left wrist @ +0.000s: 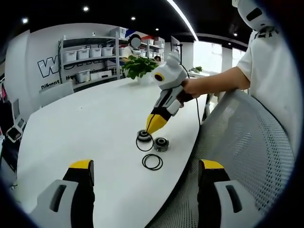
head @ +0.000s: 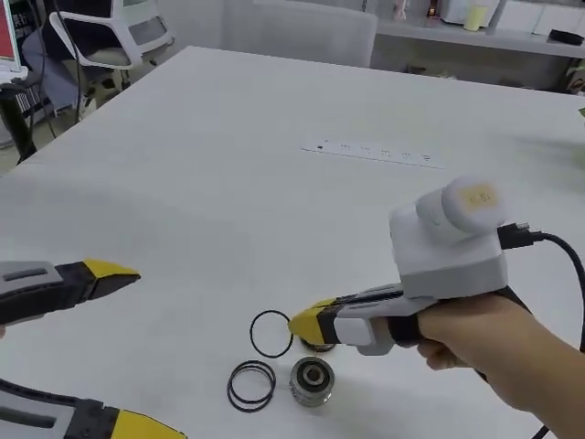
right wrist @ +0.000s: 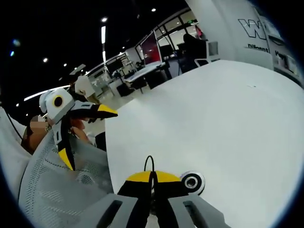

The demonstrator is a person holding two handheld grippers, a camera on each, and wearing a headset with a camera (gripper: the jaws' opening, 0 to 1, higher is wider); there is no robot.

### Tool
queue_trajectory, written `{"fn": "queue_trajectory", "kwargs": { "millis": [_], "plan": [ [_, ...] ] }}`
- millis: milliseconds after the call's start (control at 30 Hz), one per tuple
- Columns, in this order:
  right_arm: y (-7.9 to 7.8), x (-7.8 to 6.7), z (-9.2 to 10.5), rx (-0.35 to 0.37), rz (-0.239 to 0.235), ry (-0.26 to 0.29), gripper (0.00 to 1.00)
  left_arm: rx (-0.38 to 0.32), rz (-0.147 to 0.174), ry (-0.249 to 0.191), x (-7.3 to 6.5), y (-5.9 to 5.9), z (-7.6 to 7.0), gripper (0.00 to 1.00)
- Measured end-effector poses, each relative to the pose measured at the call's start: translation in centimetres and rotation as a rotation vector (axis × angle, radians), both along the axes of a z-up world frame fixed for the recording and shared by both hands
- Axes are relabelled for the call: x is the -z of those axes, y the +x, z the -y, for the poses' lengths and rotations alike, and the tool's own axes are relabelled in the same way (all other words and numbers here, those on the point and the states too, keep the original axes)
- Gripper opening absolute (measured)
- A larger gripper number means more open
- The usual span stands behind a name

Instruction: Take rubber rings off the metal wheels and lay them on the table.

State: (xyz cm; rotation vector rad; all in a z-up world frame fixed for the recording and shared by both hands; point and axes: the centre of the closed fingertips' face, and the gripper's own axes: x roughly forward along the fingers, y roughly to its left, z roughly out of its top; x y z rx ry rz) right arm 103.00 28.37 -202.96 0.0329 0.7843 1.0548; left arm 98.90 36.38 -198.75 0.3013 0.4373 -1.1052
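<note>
Ring (head: 253, 331) pinched in right tool (head: 297, 323), wheel (head: 312, 380) beside

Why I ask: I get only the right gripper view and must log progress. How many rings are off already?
Observer: Two rings lie overlapped on the table, beside the wheel.
Operator: Is there another wheel?
Observer: Yes, a second wheel sits under the right gripper tip.
Operator: And the ring I'm pinching?
Observer: That ring lies flat on the table, beside the second wheel.
</note>
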Motion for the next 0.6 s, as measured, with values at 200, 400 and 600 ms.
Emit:
{"fn": "queue_trajectory", "kwargs": {
  "millis": [200, 400, 600],
  "plan": [
    [-1.1, 0.6, -1.2, -0.054, -0.002, -0.021, 0.0, -0.001, -0.018, 0.005, 0.5, 0.0, 0.0, 0.9],
    [-1.8, 1.3, -1.8, -0.089, -0.008, -0.041, 0.0, -0.017, -0.032, 0.026, 1.1, 0.1, -0.4, 0.9],
    [-2.0, 2.6, -1.6, -0.103, -0.007, -0.075, 0.0, -0.022, -0.04, 0.022, 1.2, 0.1, -0.4, 0.89]
  ]
}}
